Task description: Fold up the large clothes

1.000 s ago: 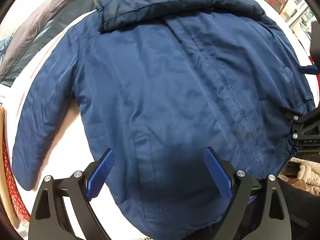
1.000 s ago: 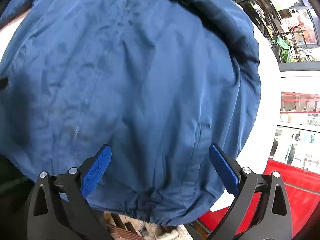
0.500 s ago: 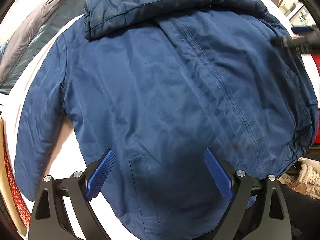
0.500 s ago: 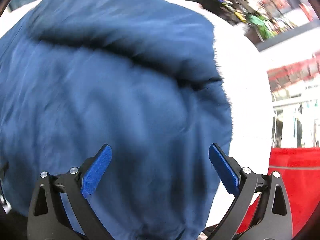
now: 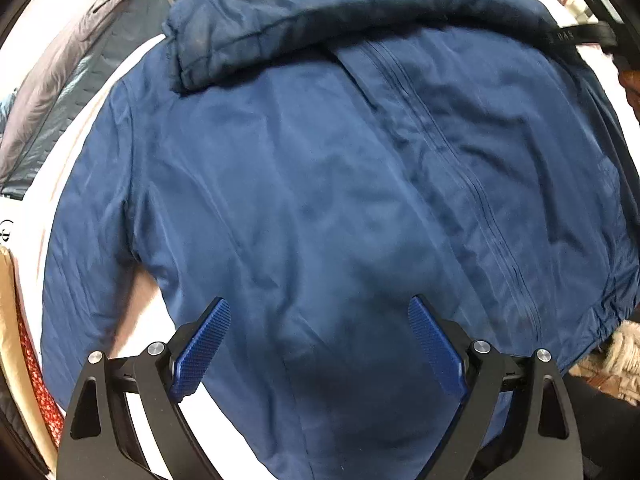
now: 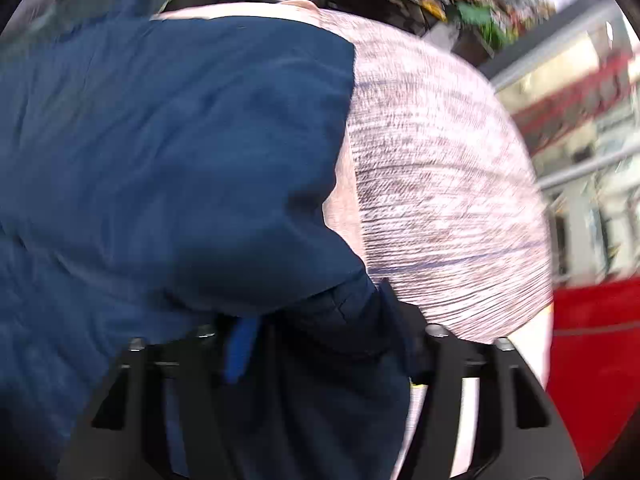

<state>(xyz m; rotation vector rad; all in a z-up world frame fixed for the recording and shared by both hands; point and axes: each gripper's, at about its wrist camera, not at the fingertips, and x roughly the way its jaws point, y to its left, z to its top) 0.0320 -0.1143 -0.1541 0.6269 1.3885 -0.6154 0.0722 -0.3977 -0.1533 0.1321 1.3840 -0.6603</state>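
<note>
A navy jacket lies spread front-up on the white table, zipper closed, hood bunched at the far end. The left gripper hovers above its hem, fingers wide apart and holding nothing. The right gripper is buried in jacket cloth at the far sleeve; blur hides whether it grips.

jacket: blue woven cloth, faint sheen, creased | left gripper: matt black frame, ribbed blue pads, shiny metal screws | table cover: pale cloth
</note>
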